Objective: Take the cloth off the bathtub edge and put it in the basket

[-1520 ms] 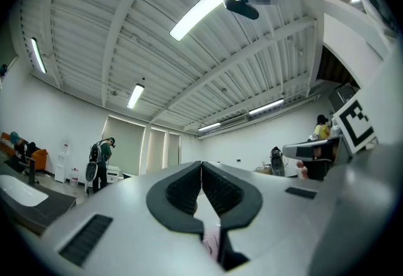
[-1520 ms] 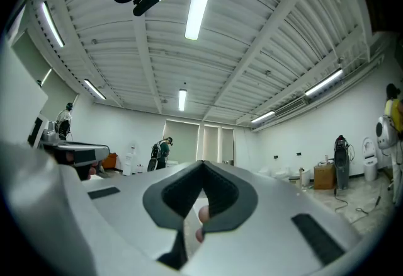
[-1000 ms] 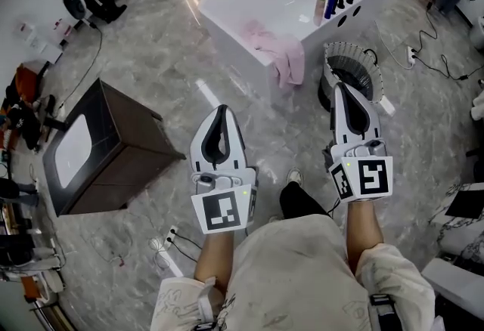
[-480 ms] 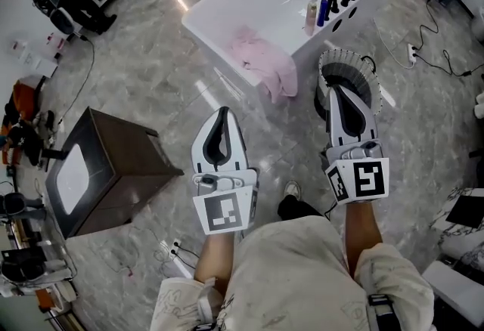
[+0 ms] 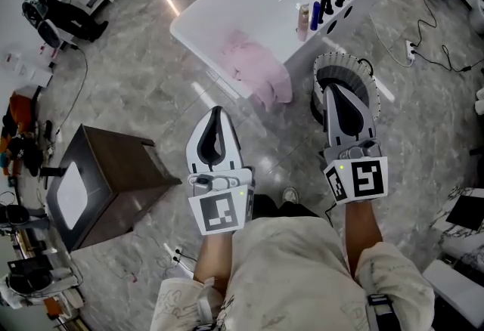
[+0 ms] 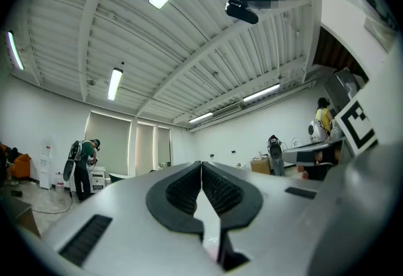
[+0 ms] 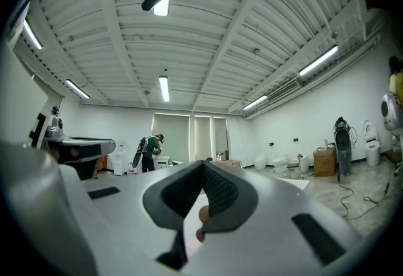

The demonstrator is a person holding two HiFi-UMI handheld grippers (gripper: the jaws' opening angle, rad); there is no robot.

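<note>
The left gripper [image 5: 214, 114] and the right gripper [image 5: 333, 89] are being held forward, each with its jaws pressed together on nothing. The pink cloth [image 5: 255, 69] is being seen draped over the bathtub [image 5: 246, 1] edge — ahead, between both tips, untouched — while the basket [image 5: 345, 58] is lying below the right tip.

No legible words, brands or numbers. Only coded square markers [image 5: 220, 211] on left gripper [image 5: 215, 110] and right gripper [image 5: 334, 88].
</note>
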